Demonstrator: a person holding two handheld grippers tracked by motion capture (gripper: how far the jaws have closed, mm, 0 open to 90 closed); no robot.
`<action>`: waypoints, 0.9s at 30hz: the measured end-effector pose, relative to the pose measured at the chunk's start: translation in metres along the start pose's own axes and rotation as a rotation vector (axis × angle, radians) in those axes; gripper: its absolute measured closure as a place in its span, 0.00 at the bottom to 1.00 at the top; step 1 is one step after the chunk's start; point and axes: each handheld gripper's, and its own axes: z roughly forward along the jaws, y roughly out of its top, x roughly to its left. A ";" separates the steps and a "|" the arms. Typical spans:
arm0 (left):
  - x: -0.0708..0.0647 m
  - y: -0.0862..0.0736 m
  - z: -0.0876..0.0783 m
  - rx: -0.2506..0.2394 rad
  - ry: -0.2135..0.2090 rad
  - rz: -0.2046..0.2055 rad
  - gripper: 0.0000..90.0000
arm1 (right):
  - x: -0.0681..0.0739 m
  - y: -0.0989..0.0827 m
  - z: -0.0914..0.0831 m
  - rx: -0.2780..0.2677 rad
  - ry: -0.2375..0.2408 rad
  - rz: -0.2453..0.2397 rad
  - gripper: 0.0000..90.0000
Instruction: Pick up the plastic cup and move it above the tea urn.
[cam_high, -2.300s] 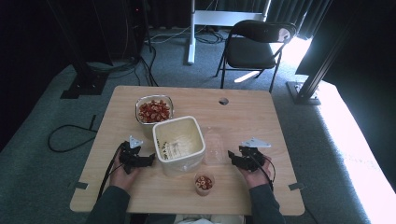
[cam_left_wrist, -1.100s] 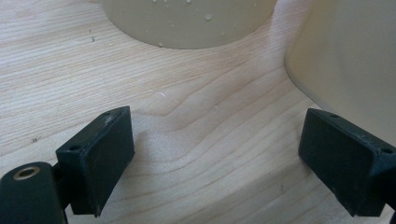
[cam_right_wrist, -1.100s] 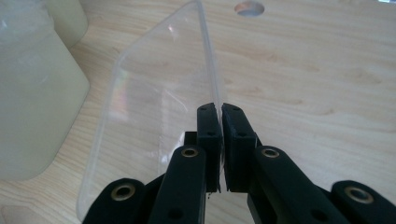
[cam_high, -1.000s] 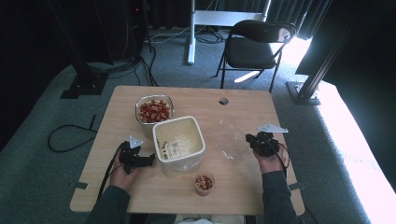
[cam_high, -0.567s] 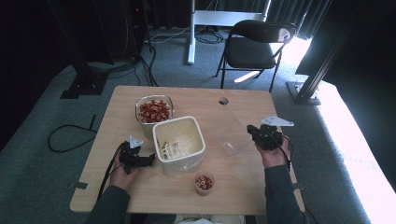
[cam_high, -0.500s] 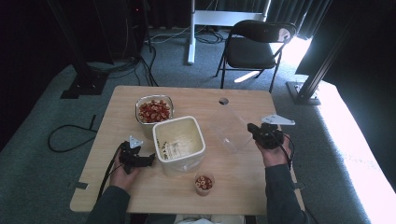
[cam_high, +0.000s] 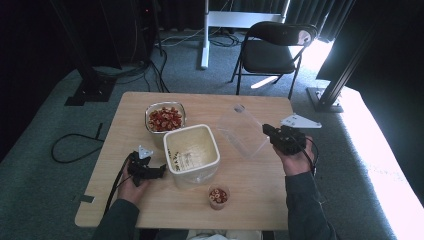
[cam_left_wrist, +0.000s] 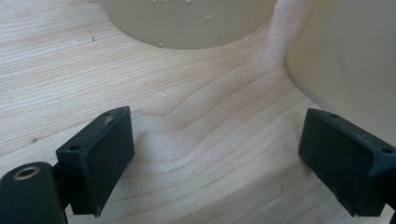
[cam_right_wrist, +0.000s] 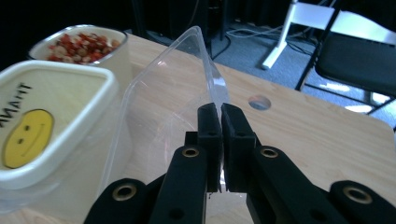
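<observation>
Wooden tabletop (cam_high: 260, 185), frame centre: clear lid (cam_high: 242, 131) newly lifted off it, pinched in right tool (cam_high: 267, 131); left tool (cam_high: 161, 170) released beside open tub (cam_high: 191, 150).

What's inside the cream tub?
The cream tub is mostly bare inside, with a few small dark and pale bits against its left wall. The near wall hides the floor along that side.

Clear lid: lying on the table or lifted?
Lifted. The right tongs are shut on the clear lid by its edge, holding it tilted above the table, beside the cream tub.
</observation>
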 end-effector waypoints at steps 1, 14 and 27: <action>0.000 0.000 0.000 -0.002 0.001 -0.001 0.12 | 0.002 0.002 -0.002 -0.004 0.003 -0.007 0.97; 0.000 0.000 0.000 -0.001 0.001 0.000 0.12 | 0.021 0.027 -0.018 -0.062 0.070 -0.053 0.97; 0.000 0.000 0.000 -0.001 0.001 0.001 0.12 | 0.051 0.042 -0.011 -0.087 0.154 -0.105 0.98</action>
